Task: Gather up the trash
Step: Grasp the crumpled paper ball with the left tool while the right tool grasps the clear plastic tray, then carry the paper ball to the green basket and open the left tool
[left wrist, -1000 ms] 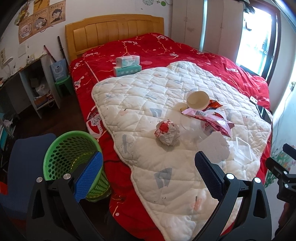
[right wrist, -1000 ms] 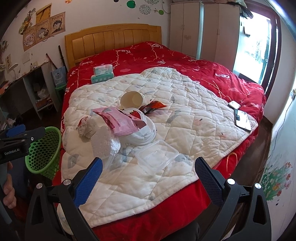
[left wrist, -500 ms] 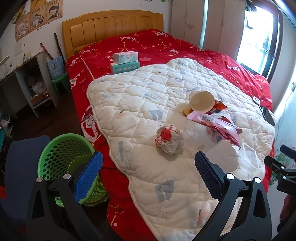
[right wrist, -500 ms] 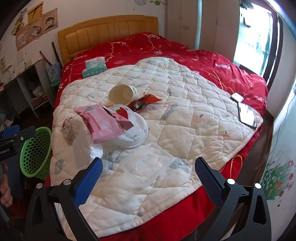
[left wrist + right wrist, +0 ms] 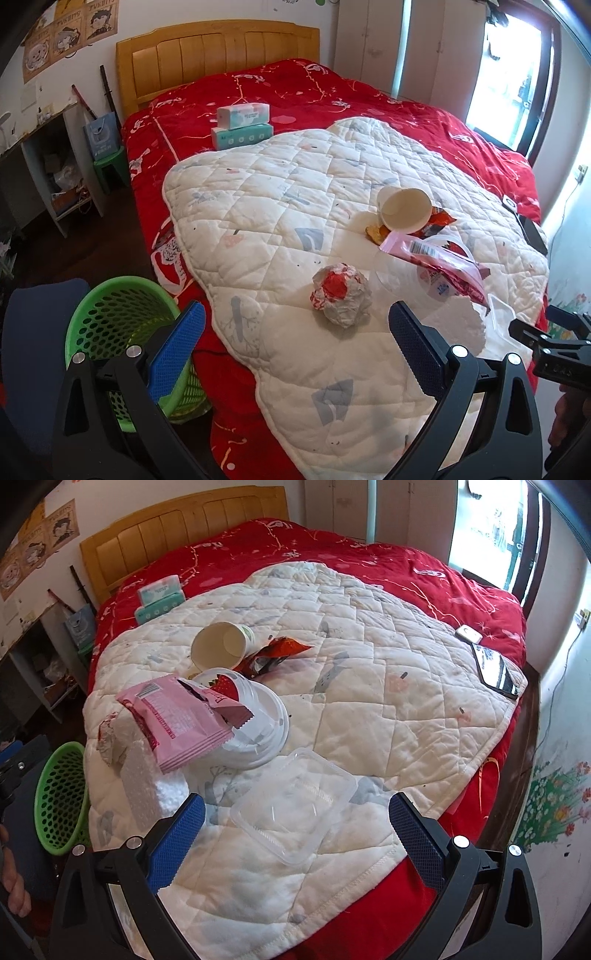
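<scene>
Since a second ago we have brought both grippers in closer over the bed: the crumpled wrapper now sits larger between the left gripper's arms, and the clear lid has come right up to the right gripper. Our left gripper (image 5: 297, 332) hangs above the white quilt (image 5: 280, 206) with its jaws wide apart and empty, the crumpled red and white wrapper (image 5: 341, 293) lying on the quilt just ahead of it. The green basket (image 5: 122, 325) stands on the floor beside the bed, partly behind the left jaw. Our right gripper (image 5: 297, 812) also has its jaws spread wide, holding nothing, with the clear plastic lid (image 5: 295, 805) lying flat on the quilt between them. Beyond it, a pink snack packet (image 5: 177, 720) rests on a stack of white plates (image 5: 266, 731), next to a piece of white foam (image 5: 147, 786). A paper cup (image 5: 221, 646) lies on its side, touching a red foil wrapper (image 5: 277, 651). Two tissue packs (image 5: 242, 125) are stacked near the headboard, and a phone (image 5: 495, 670) lies at the quilt's far edge.
</scene>
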The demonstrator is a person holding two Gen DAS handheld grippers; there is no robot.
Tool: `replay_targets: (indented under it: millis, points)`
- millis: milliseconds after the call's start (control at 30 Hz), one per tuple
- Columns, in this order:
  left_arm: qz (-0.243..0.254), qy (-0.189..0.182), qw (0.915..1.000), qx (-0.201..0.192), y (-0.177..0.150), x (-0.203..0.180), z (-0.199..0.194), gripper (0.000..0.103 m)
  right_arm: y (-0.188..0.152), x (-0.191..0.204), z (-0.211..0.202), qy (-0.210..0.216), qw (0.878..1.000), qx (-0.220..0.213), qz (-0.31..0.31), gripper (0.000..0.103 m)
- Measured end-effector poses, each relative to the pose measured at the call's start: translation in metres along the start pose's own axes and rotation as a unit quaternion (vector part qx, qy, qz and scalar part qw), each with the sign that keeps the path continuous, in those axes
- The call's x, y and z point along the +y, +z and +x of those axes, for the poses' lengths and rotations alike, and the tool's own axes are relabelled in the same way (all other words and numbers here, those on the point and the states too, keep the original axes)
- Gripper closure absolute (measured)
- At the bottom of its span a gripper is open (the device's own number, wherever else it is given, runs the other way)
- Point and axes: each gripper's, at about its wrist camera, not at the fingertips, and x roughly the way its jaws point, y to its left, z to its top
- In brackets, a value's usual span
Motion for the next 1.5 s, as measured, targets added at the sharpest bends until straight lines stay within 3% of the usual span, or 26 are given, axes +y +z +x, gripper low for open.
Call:
replay_targets:
  millis: [500, 700, 1067, 1267, 1433, 1500]
  points:
    - [-0.003, -0.010, 0.9999, 0.005, 0.002, 0.013, 0.011, 0.005, 0.009, -0.003, 0.044, -0.007, 0.994, 0.078, 0.072, 0.007]
    - [-0.001, -0.031, 0.9994, 0.017, 0.001, 0.019, 0.021, 0.005, 0.012, -0.004, 0.059, -0.011, 0.992, 0.098, 0.083, 0.007]
    - [0.037, -0.087, 0.9936, 0.062, 0.007, 0.007, 0.066, 0.008, 0.007, -0.008, 0.071, -0.004, 0.989, 0.117, 0.086, 0.036]
    - [0.060, -0.115, 0.9877, 0.088, 0.011, -0.010, 0.096, 0.020, 0.003, -0.015, 0.061, 0.004, 0.992, 0.099, 0.084, 0.041]
    - [0.053, -0.144, 0.9825, 0.106, 0.009, -0.013, 0.110, 0.052, 0.002, -0.022, 0.044, 0.000, 0.994, 0.076, 0.075, 0.042]
    - [0.048, -0.153, 0.9817, 0.103, 0.008, -0.014, 0.107, 0.057, 0.003, -0.025, 0.034, 0.002, 0.995, 0.064, 0.072, 0.042]
